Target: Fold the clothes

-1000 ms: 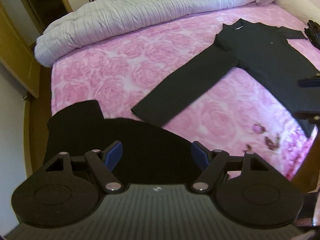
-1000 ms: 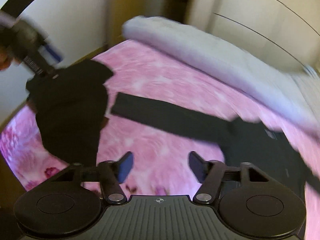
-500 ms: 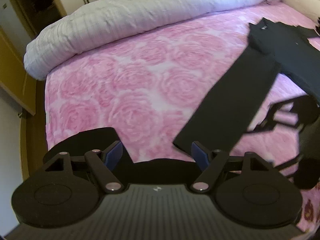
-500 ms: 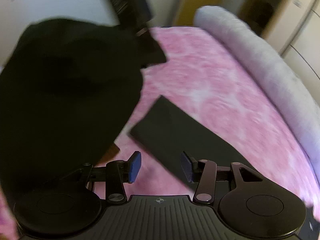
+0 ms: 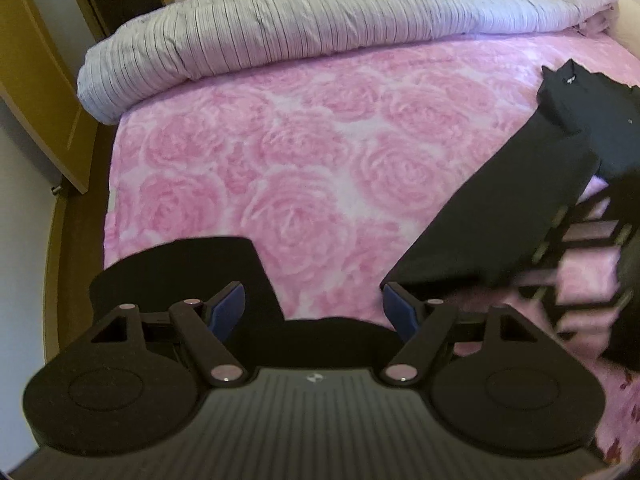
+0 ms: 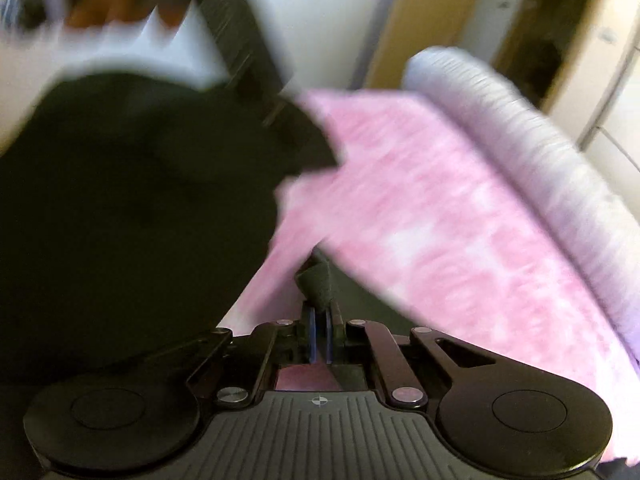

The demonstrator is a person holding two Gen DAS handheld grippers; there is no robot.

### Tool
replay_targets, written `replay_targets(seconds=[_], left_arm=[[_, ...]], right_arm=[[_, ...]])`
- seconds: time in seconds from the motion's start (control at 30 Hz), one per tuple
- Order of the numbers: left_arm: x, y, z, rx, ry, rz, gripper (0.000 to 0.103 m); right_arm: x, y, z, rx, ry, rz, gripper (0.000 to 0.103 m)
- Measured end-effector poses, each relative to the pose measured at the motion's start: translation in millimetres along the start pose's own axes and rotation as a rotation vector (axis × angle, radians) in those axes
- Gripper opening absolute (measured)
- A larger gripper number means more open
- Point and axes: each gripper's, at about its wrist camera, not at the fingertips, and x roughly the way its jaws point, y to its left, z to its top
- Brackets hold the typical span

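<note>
Right claw (image 6: pixel 319 334) pinches the black long-sleeved top's (image 5: pixel 516 200) cuff thinly, so it may slip; left claw (image 5: pixel 312 312) gapes empty over the pink rose-print bed's (image 5: pixel 280 184) near edge

The middle of the pink rose bedspread (image 5: pixel 304 152) lies bare, open room for a gripper. A rolled grey duvet (image 5: pixel 320 28) walls off the far side. A black sleeve (image 5: pixel 500 208) crosses the right (a darker black cloth (image 5: pixel 180 276) covers the near edge).
</note>
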Motion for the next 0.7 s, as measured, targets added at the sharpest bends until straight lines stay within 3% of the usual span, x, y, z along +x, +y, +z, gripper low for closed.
replay_targets(seconds=[0.1,0.23,0.33,0.4,0.47,0.57,0.7], left_arm=[[-1.4,-18.4,12.6,0.019,-0.002,-0.004,0.073],[6.3,-67.2,36.2,0.063,0.004,-0.039,0.073],[10.6,-122.1,55.4,0.091,-0.01,-0.093,0.073],[14.7,-167.2,68.0,0.107,-0.021,-0.143,0.073],[21.8,-220.3,78.2,0.129,-0.019,-0.188,0.073],[37.5,-302.5,88.9,0.156,-0.002,-0.211,0.073],[76.6,-391.0,99.6,0.133,0.049,-0.211,0.073]], right_arm=[[-64.8,-59.7,7.8,0.155,-0.121,-0.097,0.003],[-175.8,-168.1,-22.2,0.468,-0.282,-0.32,0.003],[-260.1,-238.8,-90.4,0.703,-0.347,-0.571,0.003],[-297.2,-277.8,-156.8,0.879,-0.332,-0.687,0.003],[-315.5,-310.8,-229.7,1.083,-0.296,-0.715,0.003],[-318.7,-346.0,-315.0,1.238,-0.239,-0.677,0.003],[-316.8,-377.7,-384.7,1.335,-0.198,-0.571,0.003]])
